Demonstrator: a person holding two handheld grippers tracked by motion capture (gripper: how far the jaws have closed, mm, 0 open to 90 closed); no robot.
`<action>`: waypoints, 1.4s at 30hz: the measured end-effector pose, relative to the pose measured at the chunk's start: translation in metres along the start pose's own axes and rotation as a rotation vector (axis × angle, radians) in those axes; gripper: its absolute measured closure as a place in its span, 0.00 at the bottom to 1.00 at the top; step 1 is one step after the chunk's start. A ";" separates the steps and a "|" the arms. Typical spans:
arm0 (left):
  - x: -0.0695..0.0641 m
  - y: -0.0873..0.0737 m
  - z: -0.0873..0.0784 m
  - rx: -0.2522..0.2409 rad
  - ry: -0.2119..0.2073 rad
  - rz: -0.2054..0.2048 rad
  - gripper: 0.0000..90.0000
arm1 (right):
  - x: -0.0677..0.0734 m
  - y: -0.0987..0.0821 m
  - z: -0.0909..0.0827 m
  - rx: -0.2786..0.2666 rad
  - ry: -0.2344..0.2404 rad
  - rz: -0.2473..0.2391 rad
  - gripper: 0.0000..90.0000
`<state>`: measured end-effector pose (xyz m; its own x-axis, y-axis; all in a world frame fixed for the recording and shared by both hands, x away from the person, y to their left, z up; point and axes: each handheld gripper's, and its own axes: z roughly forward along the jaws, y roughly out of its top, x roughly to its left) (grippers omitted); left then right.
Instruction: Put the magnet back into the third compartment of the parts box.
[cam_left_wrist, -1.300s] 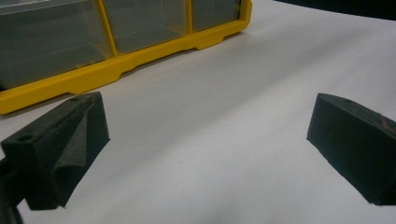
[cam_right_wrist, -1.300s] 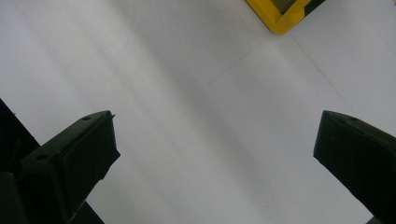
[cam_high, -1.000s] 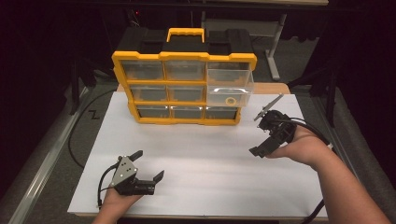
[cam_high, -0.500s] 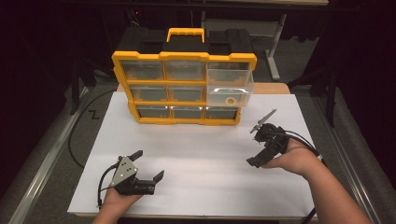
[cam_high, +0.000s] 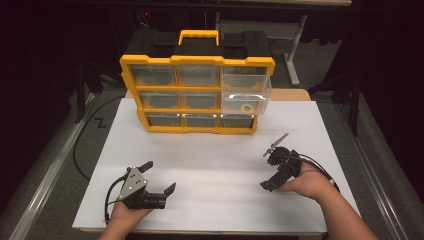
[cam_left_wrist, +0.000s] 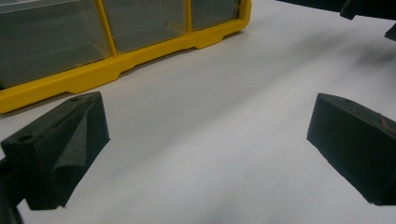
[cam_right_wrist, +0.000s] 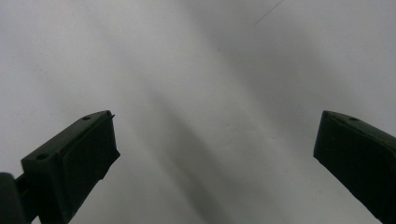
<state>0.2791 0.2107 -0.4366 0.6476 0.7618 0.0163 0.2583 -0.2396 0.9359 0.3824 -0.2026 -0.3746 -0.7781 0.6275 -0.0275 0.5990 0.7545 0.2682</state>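
two grippers rest low over the white table top (cam_high: 215, 165), both with jaws spread wide and nothing between them. the left gripper (cam_high: 159, 179) sits near the front left of the table in the person's left hand (cam_high: 127, 212), its grey plate on top, jaws pointing toward the right. in the left gripper view its jaws stand far apart above bare white surface, with the yellow base of the drawer cabinet (cam_left_wrist: 116, 70) across the top. the right gripper (cam_high: 268, 170) is at the front right, held by the right hand (cam_high: 305, 182), well apart from the left one, with a cable trailing back along the wrist. in the right gripper view its jaws are wide apart over plain white surface.

behind them, at the back of the table, stands the yellow drawer cabinet (cam_high: 197, 60) with clear drawers and a handle on top. its upper right drawer (cam_high: 246, 95) is pulled out, and a small yellow ring (cam_high: 245, 108) lies inside it. both grippers are well apart from the cabinet.
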 end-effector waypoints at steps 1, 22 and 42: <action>0.000 0.000 0.000 0.000 0.000 0.000 0.00 | 0.000 -0.001 0.003 0.001 0.002 0.004 0.01; 0.000 0.000 0.000 0.001 0.000 -0.005 0.00 | 0.002 -0.020 0.023 -0.171 0.005 0.071 0.01; 0.005 0.000 -0.001 -0.006 -0.017 -0.051 0.00 | 0.014 -0.090 0.028 -0.887 -0.063 0.260 0.01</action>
<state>0.2812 0.2149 -0.4358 0.6458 0.7625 -0.0378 0.2870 -0.1966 0.9375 0.3226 -0.2567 -0.4259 -0.6124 0.7852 0.0915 0.3689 0.1814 0.9116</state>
